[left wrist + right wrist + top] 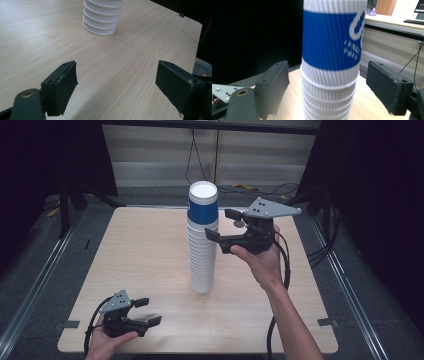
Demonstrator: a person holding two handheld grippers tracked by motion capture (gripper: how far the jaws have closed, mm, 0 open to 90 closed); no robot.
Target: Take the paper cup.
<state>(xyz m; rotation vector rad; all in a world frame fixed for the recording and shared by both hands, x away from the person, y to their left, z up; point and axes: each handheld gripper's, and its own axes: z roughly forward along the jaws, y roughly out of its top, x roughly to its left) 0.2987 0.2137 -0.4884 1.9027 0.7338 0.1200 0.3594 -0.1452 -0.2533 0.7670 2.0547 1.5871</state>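
A tall stack of white ribbed paper cups (202,245) stands rims down in the middle of the wooden table (145,245). Its top cup (203,202) wears a blue band with a white logo (329,40). My right gripper (220,225), held in a hand at the stack's right, is level with the upper cups. Its jaws stand open on either side of the stack (329,95), with a gap showing at each pad. My left gripper (148,312) rests low near the front left edge, open with nothing between its jaws (117,85). It points toward the stack's base (101,22).
A black cable (286,270) trails from the right gripper along the forearm. The table's front right corner (197,23) lies beyond the stack base. Metal rails (30,290) run along the floor beside the table, and loose cables (260,189) lie behind it.
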